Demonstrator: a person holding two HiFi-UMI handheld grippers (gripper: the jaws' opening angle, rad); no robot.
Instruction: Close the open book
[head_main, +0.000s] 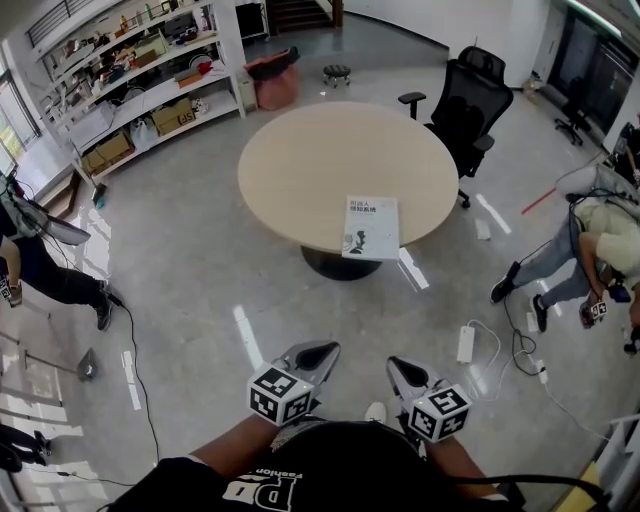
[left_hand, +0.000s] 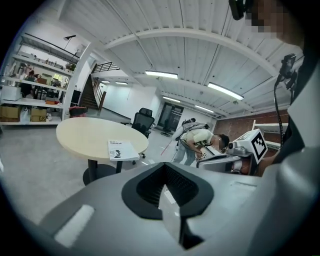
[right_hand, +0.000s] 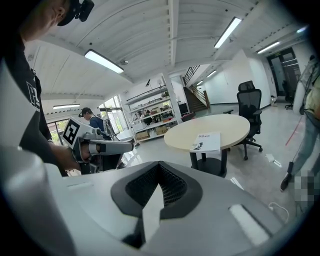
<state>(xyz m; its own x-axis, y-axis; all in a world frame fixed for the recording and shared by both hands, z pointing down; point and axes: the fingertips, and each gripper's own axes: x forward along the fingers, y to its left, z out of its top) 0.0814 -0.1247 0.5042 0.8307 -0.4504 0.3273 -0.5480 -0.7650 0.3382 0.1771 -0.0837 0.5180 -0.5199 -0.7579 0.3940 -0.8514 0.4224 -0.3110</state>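
Left gripper (head_main: 322, 350) jaws together, book (head_main: 371, 227) seemingly closed

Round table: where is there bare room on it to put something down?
Nearly all of the round table is bare: the whole left half, the middle, and the far side toward the black chair. Only the near right edge is taken, by the book lying at the rim.

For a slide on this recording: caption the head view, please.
Closed book at the near edge of the round table; left gripper and right gripper shut, well short of it.
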